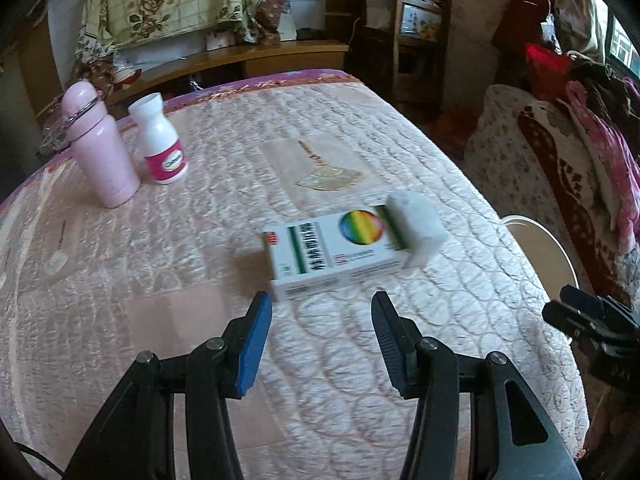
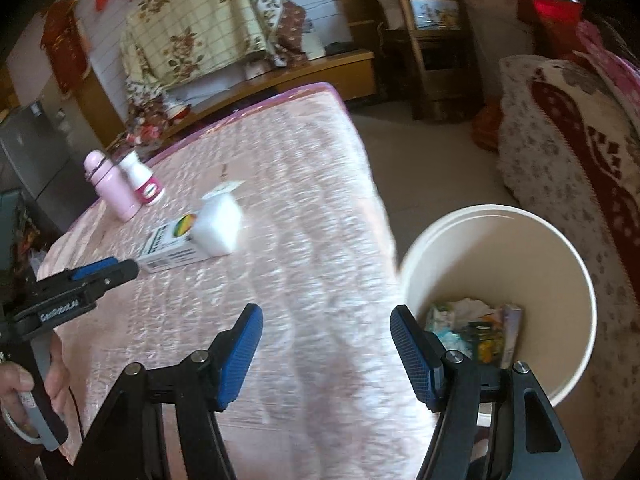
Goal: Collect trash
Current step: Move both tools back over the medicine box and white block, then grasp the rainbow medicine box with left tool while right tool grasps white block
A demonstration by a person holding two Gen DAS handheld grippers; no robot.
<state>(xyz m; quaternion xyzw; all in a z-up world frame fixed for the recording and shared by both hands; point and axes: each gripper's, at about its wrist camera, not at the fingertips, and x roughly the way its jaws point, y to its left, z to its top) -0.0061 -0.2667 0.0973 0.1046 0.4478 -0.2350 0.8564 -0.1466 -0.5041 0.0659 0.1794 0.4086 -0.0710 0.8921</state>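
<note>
A white medicine box (image 1: 328, 252) with a rainbow disc lies flat on the pink quilted table (image 1: 160, 260). A white cup-like container (image 1: 416, 228) rests against its right end. My left gripper (image 1: 322, 308) is open and empty just short of the box's near edge. It also shows in the right wrist view (image 2: 108, 270), beside the box (image 2: 172, 246) and the white container (image 2: 220, 224). My right gripper (image 2: 326, 320) is open and empty above the table's right edge, next to a cream bin (image 2: 560, 272) that holds several pieces of trash (image 2: 472, 328).
A pink flask (image 1: 100, 144) and a white bottle with a magenta label (image 1: 160, 140) stand at the table's far left. The bin's rim (image 1: 536, 236) shows past the table's right edge. A patterned sofa (image 2: 580, 140) lies right, wooden furniture behind.
</note>
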